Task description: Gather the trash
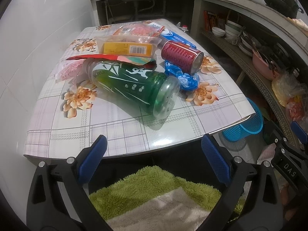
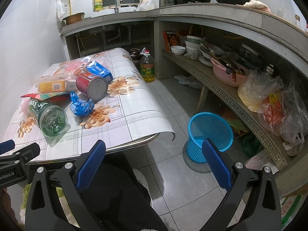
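Note:
Trash lies on the flowered table (image 1: 119,132): a green bottle (image 1: 132,88) on its side, a red can (image 1: 181,56), a crumpled blue wrapper (image 1: 182,77), a clear tray with a yellow pack (image 1: 127,47), a blue box (image 1: 175,37) and a red foil packet (image 1: 115,58). My left gripper (image 1: 154,146) is open and empty at the table's near edge, short of the bottle. My right gripper (image 2: 154,148) is open and empty off the table's right corner, above the floor. A blue mesh bin (image 2: 208,134) stands on the floor just behind its right finger. The bottle (image 2: 51,120) and can (image 2: 92,85) also show in the right wrist view.
A concrete counter with a low shelf (image 2: 221,88) of bowls, a pink basin and plastic bags curves along the right. An oil bottle (image 2: 147,67) stands on the floor behind the table. A white tiled wall (image 1: 38,38) is at left. A green towel (image 1: 154,188) is under my left gripper.

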{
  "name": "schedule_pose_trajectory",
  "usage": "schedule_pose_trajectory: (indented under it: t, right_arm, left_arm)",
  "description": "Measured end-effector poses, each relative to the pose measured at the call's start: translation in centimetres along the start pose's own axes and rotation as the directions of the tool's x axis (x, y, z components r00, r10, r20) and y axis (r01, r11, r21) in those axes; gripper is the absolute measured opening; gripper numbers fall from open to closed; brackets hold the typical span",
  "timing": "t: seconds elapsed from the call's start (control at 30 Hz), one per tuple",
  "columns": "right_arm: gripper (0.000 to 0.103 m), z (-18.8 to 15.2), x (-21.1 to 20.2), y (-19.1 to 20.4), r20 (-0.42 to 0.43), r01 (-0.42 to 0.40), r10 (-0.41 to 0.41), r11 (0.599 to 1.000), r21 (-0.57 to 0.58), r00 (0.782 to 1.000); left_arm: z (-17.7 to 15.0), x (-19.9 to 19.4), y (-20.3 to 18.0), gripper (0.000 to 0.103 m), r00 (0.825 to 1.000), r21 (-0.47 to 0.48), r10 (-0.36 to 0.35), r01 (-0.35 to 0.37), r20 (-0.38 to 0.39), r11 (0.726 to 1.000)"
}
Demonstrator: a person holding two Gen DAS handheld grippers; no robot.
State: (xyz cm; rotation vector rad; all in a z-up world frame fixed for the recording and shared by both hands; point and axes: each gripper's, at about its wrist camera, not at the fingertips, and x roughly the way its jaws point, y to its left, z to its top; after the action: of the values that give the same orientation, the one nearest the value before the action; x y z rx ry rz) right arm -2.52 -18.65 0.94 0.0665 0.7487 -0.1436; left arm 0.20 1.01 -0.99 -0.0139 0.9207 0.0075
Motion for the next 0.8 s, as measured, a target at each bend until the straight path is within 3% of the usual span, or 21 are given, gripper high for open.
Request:
schedule_pose_trajectory:
  t: [0.47,0.8]
  right_arm:
    - [0.098,0.2,1.1,0.4,-0.022,0.000,0.000,1.000,-0.010,1.000]
    - [0.098,2.8,3.4,3.0,0.026,-0.035,0.038,0.994,-0.099,0.999]
  left_arm:
    - [-0.3,0.7,0.3,0.095,1.000,-0.009,-0.023,0.023,0.004,1.000]
    - [2.3,1.2,4.9,0.095,0.995,-0.057,0.062,-0.058,0.072,0.997]
